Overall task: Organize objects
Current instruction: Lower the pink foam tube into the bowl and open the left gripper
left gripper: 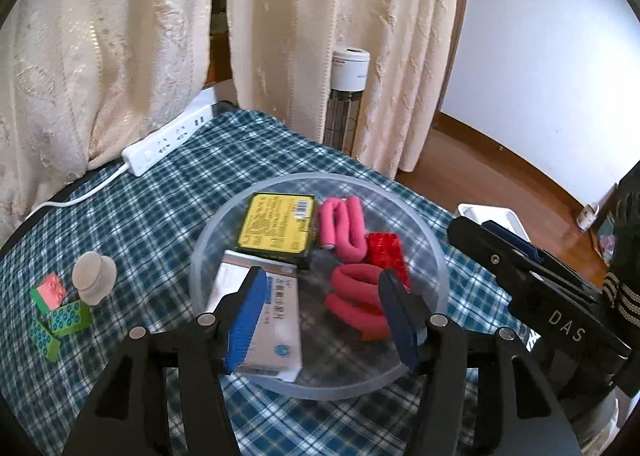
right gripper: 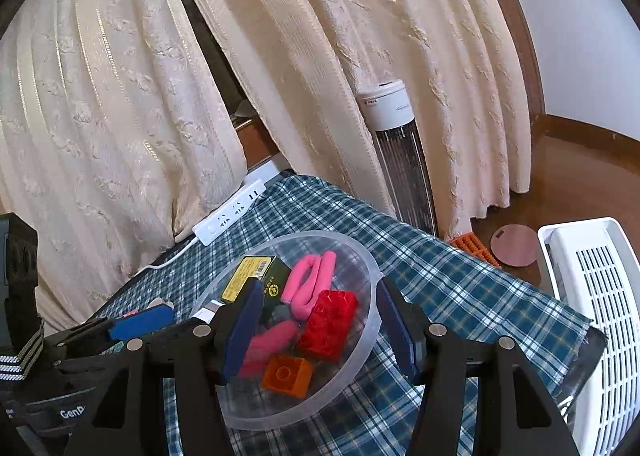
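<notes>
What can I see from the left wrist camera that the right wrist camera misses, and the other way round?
Left wrist only: the green blocks, watermelon block and beige knob on the cloth, and the white box in full. Right wrist only: the orange block in the bowl, the white basket and pink disc on the floor. Both: clear bowl, yellow box, pink rollers, red block, power strip.
</notes>
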Available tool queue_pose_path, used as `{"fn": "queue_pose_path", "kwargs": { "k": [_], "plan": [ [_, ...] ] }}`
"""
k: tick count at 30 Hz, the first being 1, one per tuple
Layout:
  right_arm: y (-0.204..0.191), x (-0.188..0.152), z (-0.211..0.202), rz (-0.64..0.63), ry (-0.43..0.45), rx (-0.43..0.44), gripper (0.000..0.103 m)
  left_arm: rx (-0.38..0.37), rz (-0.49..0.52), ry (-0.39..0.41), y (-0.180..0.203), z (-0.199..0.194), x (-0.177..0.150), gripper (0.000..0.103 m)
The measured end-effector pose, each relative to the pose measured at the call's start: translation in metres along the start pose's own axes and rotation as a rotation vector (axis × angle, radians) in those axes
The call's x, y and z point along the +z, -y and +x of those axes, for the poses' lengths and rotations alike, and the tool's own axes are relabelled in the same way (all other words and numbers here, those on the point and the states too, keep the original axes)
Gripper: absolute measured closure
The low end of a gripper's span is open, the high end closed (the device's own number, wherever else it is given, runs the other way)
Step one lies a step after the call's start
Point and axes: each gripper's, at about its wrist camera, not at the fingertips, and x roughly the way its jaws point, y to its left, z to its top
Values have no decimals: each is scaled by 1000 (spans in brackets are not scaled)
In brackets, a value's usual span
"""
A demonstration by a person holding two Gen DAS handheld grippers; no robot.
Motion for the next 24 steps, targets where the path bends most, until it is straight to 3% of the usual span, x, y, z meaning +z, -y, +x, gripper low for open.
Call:
{"fn": "queue_pose_path", "kwargs": {
  "k": [7,11,14,24],
  "plan": [
    [-10,-6,3,-17,-20,0,41,34,-27,16,-17,-11,-5,40],
    [-18,-9,2,-28,-26,2,41,64,-51,15,-28,-15,-9,29],
    [-23,-11,1,-33,-29,5,41,95,-70,16,-38,-19,-13,26],
    [-65,-17,-3,-87,-28,51,41,175,-132,26,-82,-40,-27,26]
  ]
}}
